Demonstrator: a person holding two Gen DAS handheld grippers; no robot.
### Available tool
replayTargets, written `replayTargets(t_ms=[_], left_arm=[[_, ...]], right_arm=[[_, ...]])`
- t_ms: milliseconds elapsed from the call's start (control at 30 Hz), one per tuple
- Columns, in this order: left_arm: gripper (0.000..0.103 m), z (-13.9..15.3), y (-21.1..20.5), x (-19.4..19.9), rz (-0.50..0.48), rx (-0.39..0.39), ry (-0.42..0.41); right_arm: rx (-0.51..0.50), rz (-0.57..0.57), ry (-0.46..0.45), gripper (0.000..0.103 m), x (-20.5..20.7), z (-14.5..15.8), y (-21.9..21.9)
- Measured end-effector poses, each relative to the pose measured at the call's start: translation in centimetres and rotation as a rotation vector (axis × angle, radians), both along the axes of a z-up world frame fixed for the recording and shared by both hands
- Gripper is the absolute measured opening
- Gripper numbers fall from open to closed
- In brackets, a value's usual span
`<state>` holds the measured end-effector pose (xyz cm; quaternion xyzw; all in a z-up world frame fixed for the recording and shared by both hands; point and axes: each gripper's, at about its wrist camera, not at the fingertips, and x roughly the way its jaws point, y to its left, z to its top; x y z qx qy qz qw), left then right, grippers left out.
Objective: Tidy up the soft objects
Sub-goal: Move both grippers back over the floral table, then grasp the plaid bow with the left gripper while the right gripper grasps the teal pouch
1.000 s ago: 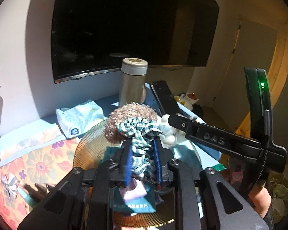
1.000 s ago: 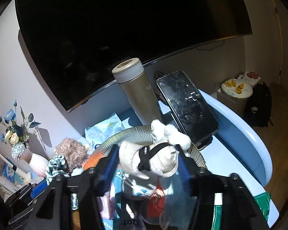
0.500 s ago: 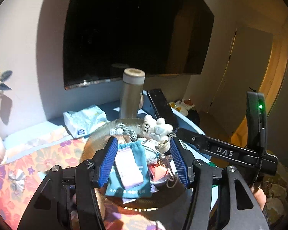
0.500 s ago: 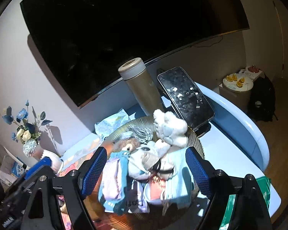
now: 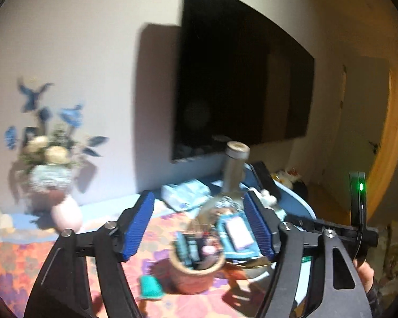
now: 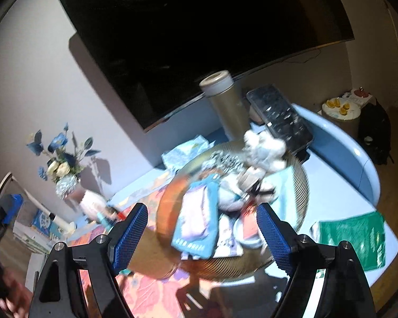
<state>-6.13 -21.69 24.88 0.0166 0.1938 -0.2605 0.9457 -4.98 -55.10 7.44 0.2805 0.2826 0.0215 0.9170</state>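
Many soft toys [image 6: 262, 148] and a blue pouch [image 6: 199, 217] lie piled in the gold dish [image 6: 299, 190] on the table. The right gripper [image 6: 203, 235] is spread wide, holding nothing. The left gripper [image 5: 199, 228] is opening, empty too.

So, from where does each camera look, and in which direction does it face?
Left wrist: on the left gripper, jaws opening and empty, facing the table, flower vase and dark screen; a hand shows.
Right wrist: on the right gripper, open and empty, looking down at the gold tray of soft things.
Both see the steel bottle, tray and screen.
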Motion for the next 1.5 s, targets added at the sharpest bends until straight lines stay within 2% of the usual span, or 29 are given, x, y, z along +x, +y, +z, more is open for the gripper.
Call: replayTargets(t_ms=[200, 500, 633, 667, 733, 800, 900, 1100, 1300, 1500], left_arm=[[0.069, 0.5, 6.0, -1.6, 0.121, 0.015, -0.050], [0.069, -0.3, 12.9, -1.2, 0.212, -0.011, 0.002], [0.069, -1.7, 14.8, -0.6, 0.246, 0.023, 0.028], [0.070, -2.1, 15.0, -0.6, 0.254, 0.038, 0.027], [0.080, -2.8, 15.4, -0.3, 0.263, 0.073, 0.023], [0.084, -3.7, 15.7, 0.1, 0.254, 0.096, 0.030], [0.084, -5.8, 16.1, 2.0, 0.239, 0.124, 0.076], [0.084, -12.4, 16.7, 8.1, 0.168, 0.143, 0.245], [0.084, -18.8, 15.7, 14.4, 0.118, 0.140, 0.400], [0.084, -22.2, 13.7, 18.8, 0.067, 0.103, 0.497]], right_arm=[[0.052, 0.080, 0.030, 0.083, -0.2, -0.4, 3.4], [-0.043, 0.177, 0.013, 0.083, -1.0, 1.2, 11.2], [-0.104, 0.259, 0.039, 0.083, -0.7, 0.6, 16.0], [-0.114, 0.281, 0.047, 0.083, -0.5, 0.3, 17.1], [-0.144, 0.319, 0.060, 0.083, -0.2, -0.2, 19.8], [-0.163, 0.337, 0.074, 0.083, 0.2, -1.0, 21.9], [-0.178, 0.302, 0.115, 0.083, 1.2, -3.0, 24.9], [-0.154, 0.217, 0.175, 0.083, 3.8, -7.4, 27.7], [-0.141, 0.137, 0.199, 0.083, 6.4, -9.7, 28.3], [-0.204, 0.105, 0.231, 0.083, 8.4, -10.8, 29.9]])
